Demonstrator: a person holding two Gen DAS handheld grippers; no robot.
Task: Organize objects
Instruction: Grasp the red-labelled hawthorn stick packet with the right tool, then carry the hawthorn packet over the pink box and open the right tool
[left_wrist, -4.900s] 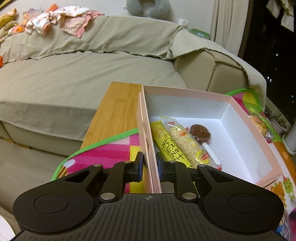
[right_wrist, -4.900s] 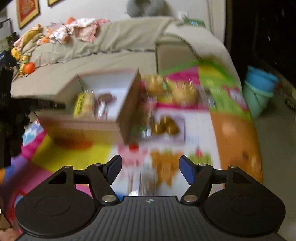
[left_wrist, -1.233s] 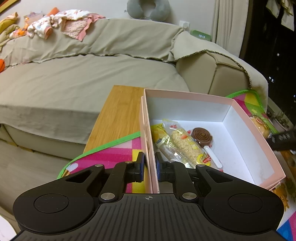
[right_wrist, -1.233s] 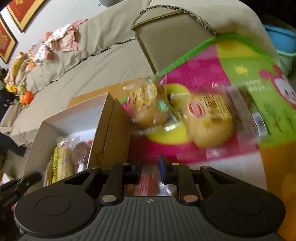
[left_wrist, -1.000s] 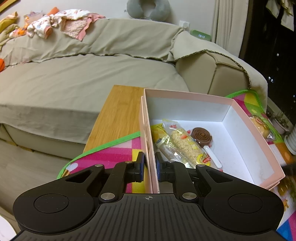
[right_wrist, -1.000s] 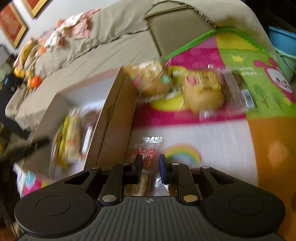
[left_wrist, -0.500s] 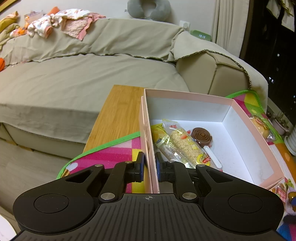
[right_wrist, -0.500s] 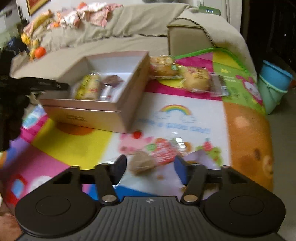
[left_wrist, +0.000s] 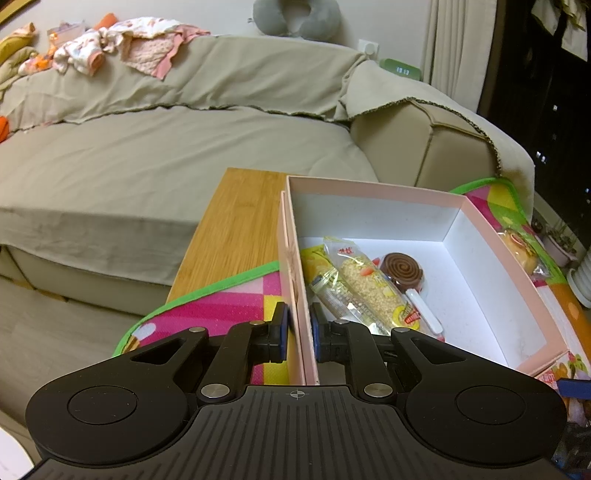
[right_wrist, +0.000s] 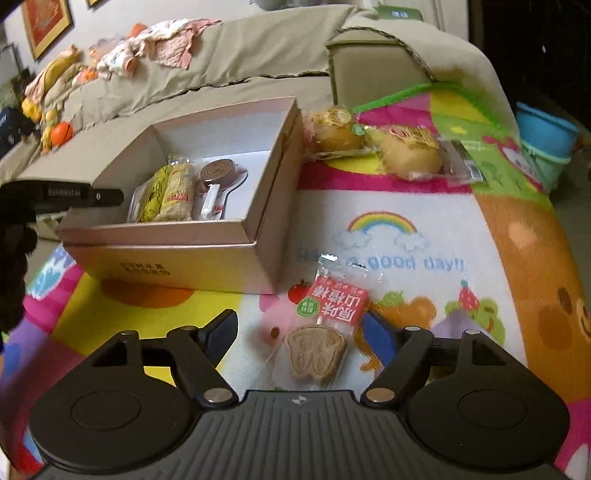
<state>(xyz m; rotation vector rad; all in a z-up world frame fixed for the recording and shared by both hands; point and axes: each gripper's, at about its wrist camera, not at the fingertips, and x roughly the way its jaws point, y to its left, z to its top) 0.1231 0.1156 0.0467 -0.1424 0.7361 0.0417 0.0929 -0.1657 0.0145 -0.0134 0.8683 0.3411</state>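
So far: pink box (left_wrist: 373, 192) holds three snacks; left claw (left_wrist: 297, 334) clamped on box wall. Right claw (right_wrist: 301, 334), jaws just opening, straddles red-wrapped snack (right_wrist: 327, 325), ungripped; two buns (right_wrist: 376, 146) also left on mat.

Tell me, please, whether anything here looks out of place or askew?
Three wrapped snacks lie outside the pink box on the mat: two bread packets beyond it and a red-labelled biscuit packet, lying slanted, between the right gripper's open jaws.
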